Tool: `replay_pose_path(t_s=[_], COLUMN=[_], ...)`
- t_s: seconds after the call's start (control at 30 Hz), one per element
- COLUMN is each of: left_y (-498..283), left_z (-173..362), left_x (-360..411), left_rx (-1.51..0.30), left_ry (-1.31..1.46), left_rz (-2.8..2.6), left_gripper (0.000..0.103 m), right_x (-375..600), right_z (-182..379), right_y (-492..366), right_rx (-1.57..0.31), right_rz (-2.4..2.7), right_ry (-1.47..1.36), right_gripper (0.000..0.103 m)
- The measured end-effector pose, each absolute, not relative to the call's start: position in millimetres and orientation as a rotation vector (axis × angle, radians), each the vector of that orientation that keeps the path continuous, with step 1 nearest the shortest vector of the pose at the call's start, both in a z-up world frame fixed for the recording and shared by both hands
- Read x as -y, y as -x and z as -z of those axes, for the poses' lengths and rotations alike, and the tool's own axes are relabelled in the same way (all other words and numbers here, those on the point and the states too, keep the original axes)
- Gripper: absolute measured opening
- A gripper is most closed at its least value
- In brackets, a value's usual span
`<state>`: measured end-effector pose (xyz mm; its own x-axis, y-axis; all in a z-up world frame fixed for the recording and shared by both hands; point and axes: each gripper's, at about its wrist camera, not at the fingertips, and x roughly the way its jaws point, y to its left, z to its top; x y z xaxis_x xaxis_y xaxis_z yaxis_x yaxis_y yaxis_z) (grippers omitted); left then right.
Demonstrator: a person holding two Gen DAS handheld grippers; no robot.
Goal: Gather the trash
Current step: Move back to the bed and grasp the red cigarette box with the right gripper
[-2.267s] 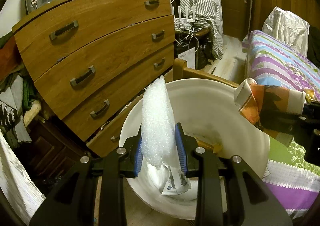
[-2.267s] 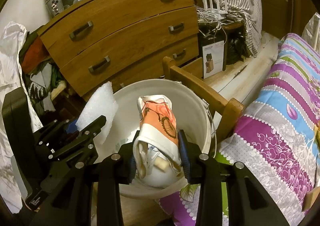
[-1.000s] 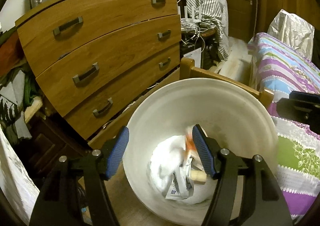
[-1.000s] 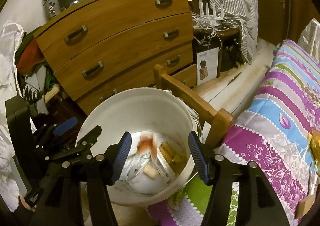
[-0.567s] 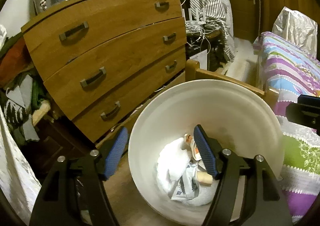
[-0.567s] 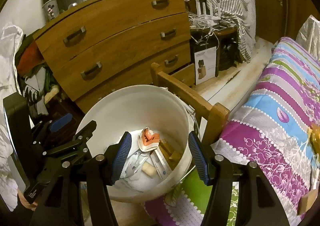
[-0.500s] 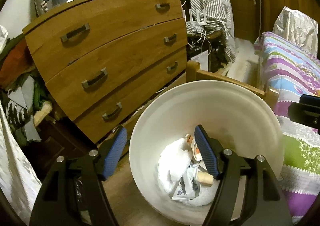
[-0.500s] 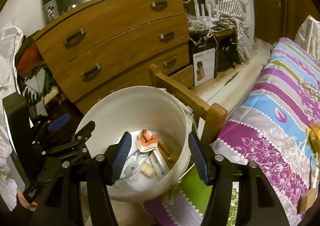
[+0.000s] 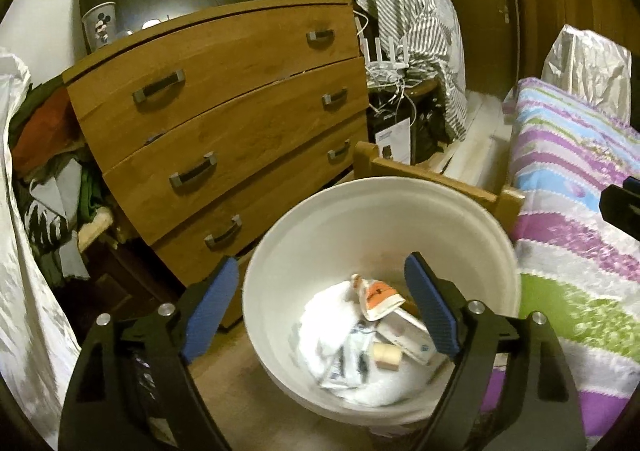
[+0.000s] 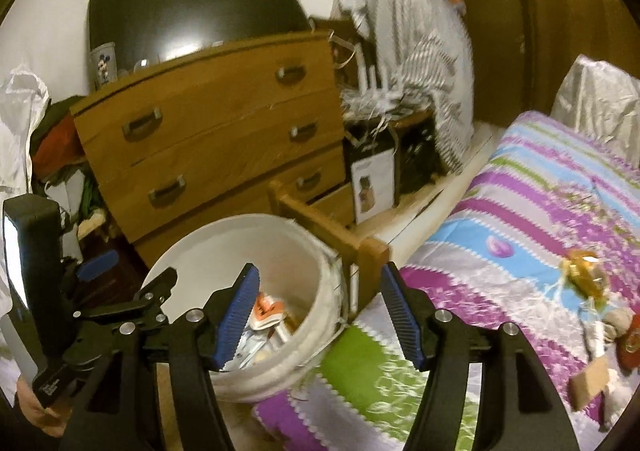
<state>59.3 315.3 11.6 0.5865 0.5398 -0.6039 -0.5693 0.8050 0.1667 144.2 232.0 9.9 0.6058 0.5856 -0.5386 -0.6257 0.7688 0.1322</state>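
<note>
Both claws empty at this moment. Left gripper (image 9: 318,309) hung above the white bucket (image 9: 320,227), jaws opening, nothing between the pads; only the bucket's contents showed through the gap. Right gripper (image 10: 320,311) was likewise opening and empty, aimed over the bucket's rim toward the bed (image 10: 520,211). The bucket stood on the floor between the dresser (image 9: 224,99) and the corner of the bed frame (image 10: 332,231). Inside it: white foam sheet (image 9: 328,311), an orange-printed wrapper (image 9: 378,297), a small box (image 9: 404,331) and a short cardboard roll (image 9: 387,356), all loose at the bottom. Remaining trash, by my judgement: a crumpled golden wrapper (image 10: 584,271) lying on the bedspread near the right edge of the bed, with further small scraps just below it, a brown tag-like piece (image 10: 590,383) among them; too blurred to name. The wrapper looked light, thin and crinkly, likely to deform and slip under the pads. Best taken at the bunched middle with a full closure, not at a loose edge, keeping the pads off the soft bedspread to avoid pinching fabric.
</note>
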Motion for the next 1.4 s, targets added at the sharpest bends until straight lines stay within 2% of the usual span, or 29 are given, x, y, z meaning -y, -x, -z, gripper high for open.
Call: replay_pose_path(t_s=[0.33,0.6,1.03,1.13,1.2,1.4], left_y=[-62.2,-92.1,-134.4,-142.4,-144.0,-144.8], left_z=[-29.8,-1.9,57.7,69.4,77.2,87.2], left_x=[-240.1,-156.0,-32.4,-18.3,-12.1,-10.2], left_rx=[-0.616,-0.683,-0.803,-0.840,-0.869,-0.914], left_ry=[0.076,-0.001,-0.127,-0.123,-0.116,-0.110], left_rz=[-0.546,-0.386,-0.062,-0.032,-0.022,-0.029], left_gripper=[0.086,0.087,0.087,0.087,0.087,0.087], right_x=[-122.9,-5.3,266.1,287.5,286.8,262.8], right_z=[-9.8,14.2,78.8,89.2,91.3,110.0], right_y=[-121.5,-117.9,-139.9,-175.9,-203.2,-286.9], right_rx=[-0.416,-0.428,-0.618,-0.719,-0.770,-0.950], right_rz=[-0.519,-0.340,-0.011,-0.135,-0.210,-0.311], right_ry=[0.005,-0.063,-0.166,-0.140,-0.091,0.077], right_gripper=[0.070,0.072,0.081,0.082,0.089,0.091])
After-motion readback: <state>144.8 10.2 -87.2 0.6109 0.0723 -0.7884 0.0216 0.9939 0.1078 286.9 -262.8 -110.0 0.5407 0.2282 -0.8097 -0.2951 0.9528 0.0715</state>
